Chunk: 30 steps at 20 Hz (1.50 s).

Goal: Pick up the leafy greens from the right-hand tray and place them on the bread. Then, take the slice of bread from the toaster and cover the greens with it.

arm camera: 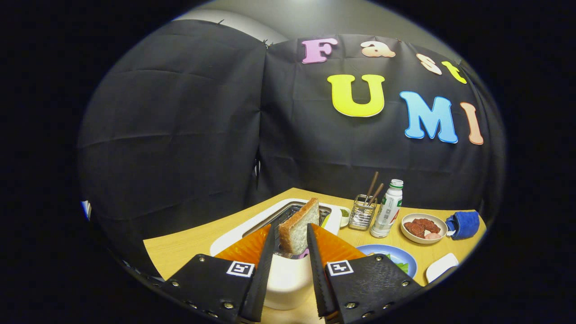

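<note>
Gripper fingers clamp a bread slice just above the toaster slot; greens on the blue plate beside the toaster await covering.

bottle label unreadable, no legible text

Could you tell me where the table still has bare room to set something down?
The widest free patch is the bare wood of the table left of the toaster. It is crowded right of the toaster: chopstick holder, bottle, bowl, blue cloth, blue plate. The claw closes on the bread slice.
</note>
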### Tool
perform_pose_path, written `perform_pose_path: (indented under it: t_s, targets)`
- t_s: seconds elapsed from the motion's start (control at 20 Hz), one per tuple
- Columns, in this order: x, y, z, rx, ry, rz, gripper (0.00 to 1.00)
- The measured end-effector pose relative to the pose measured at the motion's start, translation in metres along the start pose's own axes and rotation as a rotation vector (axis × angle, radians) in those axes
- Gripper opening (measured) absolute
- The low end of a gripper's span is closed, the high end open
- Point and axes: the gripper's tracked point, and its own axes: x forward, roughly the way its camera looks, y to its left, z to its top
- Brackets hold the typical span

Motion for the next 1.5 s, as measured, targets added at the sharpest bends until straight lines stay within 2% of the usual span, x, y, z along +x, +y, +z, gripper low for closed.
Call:
perform_pose_path:
  t_s: [0.2,0.25,0.3,0.35,0.4,0.45,0.7,1.15,1.3,1.5]
  targets:
    - [0.017,-0.007,-0.002,-0.014,0.019,-0.080,0.45]
    - [0.018,-0.010,-0.003,-0.012,0.024,-0.088,0.37]
    - [0.020,-0.010,-0.002,-0.006,0.019,-0.082,0.22]
    - [0.021,-0.013,-0.003,-0.014,0.024,-0.086,0.14]
    - [0.020,-0.013,-0.001,-0.011,0.018,-0.077,0.14]
    - [0.018,-0.013,0.001,-0.005,0.017,-0.068,0.08]
    - [0.017,-0.016,0.008,0.029,0.006,-0.017,0.08]
    - [-0.024,-0.032,0.082,0.027,-0.128,-0.006,0.08]
    - [-0.044,-0.056,0.100,0.019,-0.179,-0.032,0.08]
    - [-0.062,-0.090,0.094,0.014,-0.179,-0.086,0.08]
